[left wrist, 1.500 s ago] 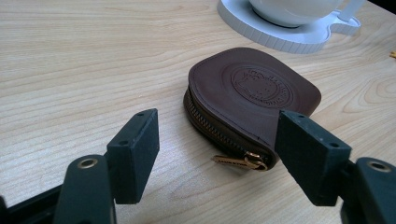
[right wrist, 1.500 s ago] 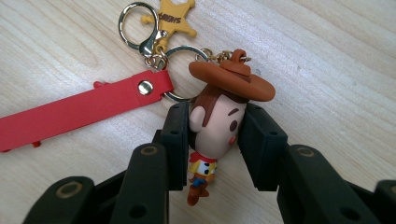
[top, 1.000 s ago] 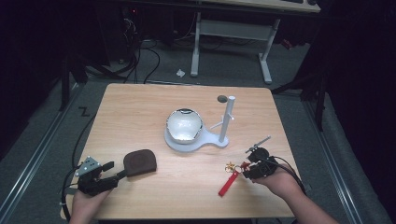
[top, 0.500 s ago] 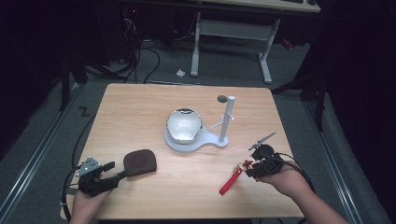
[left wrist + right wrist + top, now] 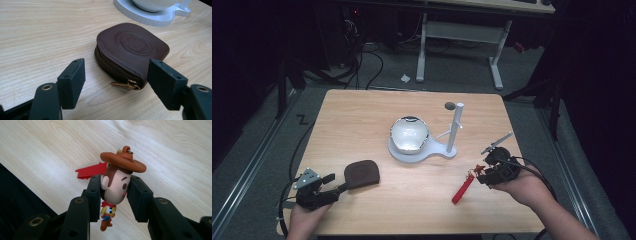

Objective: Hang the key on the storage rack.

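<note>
Left gripper (image 5: 113, 85): I am holding it spread wide, gripping nothing, at the lower left of the high view.
Pouch (image 5: 130, 48): the brown zip pouch is lying just ahead between my jaws, zipper pull facing me, long axis running toward upper right.
Right gripper (image 5: 113, 195): I am pinching the cowboy keychain (image 5: 116, 182) by its head; its red strap (image 5: 463, 187) is possibly trailing on the table (image 5: 362, 115).
Room: bare wood is lying around the pouch; the white stand (image 5: 422, 147) is sitting farther off, mid-frame.
</note>
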A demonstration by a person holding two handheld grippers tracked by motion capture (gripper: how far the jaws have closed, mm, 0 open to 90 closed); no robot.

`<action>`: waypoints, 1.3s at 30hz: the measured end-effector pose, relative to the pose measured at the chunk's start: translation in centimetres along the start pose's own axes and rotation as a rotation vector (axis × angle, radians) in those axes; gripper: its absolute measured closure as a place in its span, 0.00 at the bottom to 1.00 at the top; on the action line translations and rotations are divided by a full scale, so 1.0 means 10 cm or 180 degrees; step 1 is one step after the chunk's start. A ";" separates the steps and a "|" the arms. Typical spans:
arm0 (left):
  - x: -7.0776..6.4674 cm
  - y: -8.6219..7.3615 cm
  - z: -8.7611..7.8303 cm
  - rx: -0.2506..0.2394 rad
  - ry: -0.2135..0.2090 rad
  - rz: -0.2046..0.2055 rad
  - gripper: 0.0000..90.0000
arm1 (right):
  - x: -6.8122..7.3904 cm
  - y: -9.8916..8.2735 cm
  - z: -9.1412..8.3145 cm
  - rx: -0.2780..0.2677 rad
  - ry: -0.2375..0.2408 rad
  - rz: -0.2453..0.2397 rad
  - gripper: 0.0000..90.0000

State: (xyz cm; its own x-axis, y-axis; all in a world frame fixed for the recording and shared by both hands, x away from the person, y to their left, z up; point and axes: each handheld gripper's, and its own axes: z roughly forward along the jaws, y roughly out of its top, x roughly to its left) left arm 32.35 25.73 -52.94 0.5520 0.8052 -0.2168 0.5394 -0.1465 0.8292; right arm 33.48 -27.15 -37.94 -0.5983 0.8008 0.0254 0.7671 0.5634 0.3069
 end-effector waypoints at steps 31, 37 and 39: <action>0.02 0.00 0.00 0.0002 -0.0014 -0.0009 0.35 | 0.05 0.41 -0.45 -0.0150 -0.0206 -0.0204 0.72; 0.02 0.00 0.00 0.0013 -0.0014 -0.0010 0.35 | 0.05 0.49 -0.51 -0.0168 -0.0231 -0.0225 0.72; 0.02 -0.01 0.00 0.0012 -0.0014 -0.0014 0.35 | 0.05 0.51 -0.52 -0.0176 -0.0220 -0.0214 0.72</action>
State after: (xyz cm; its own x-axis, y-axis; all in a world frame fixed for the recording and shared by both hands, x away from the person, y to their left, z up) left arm 32.48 25.91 -53.06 0.5525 0.8033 -0.2226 0.5441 -0.1452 0.8264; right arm 35.89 -24.92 -31.38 -0.6293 0.7747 -0.0622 0.7106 0.6059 0.3576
